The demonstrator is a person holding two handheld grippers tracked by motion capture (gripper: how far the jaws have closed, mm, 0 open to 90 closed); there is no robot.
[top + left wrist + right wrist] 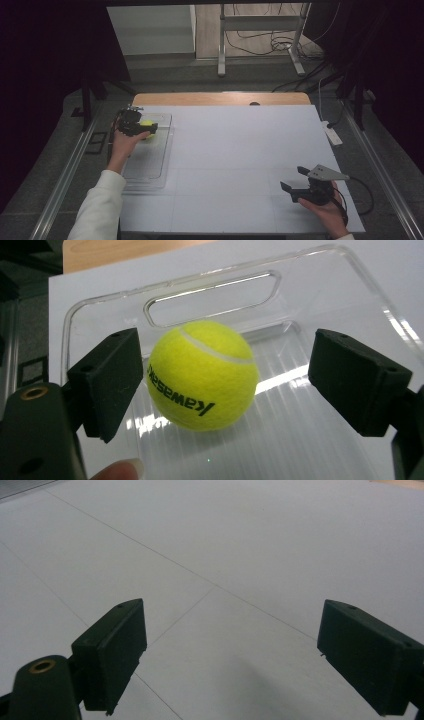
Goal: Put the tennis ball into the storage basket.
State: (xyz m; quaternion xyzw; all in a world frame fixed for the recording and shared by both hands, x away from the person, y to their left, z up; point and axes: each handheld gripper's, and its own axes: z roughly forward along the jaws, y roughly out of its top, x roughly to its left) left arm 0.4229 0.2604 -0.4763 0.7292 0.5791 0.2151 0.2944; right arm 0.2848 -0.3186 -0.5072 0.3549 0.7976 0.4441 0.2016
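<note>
High view shows a bench (pixel 240 160) covered by a white sheet, with a strip of bare wood along its far edge. Beyond that edge stand a metal frame (pixel 260 37) and loose cables on the floor, and a white power strip (pixel 332 133) lies just off the bench's right edge. Nothing stands between the two grippers; the middle of the sheet is bare.

A clear plastic tray (pixel 150 170) lies along the bench's left edge, its long side running from the near part toward the far left corner. The person's left arm, in a white sleeve (pixel 100 210), reaches forward over the tray's near end, and the left hand (pixel 122 145) holds the left gripper (pixel 145 127) over the tray's far end, pointing to the right. A yellow tennis ball (pixel 147 125) sits at the gripper's tip.

Left gripper view shows the ball (pixel 202 375) resting inside the tray (pixel 320 450) near its end wall, just below the slot handle cut in that wall. The jaws stand wide apart on either side of the ball: the left pad is just beside it, perhaps touching, and the right pad is clear of it. A fingertip (pixel 117 471) shows at the bottom edge.

The right hand (pixel 327 212) rests near the bench's near right corner, holding the right gripper (pixel 295 180) pointed left and away, with a grey plate on top and a cable trailing toward the right edge. Right gripper view shows its jaws spread wide over the bare sheet (pixel 225 555), with nothing between them.
</note>
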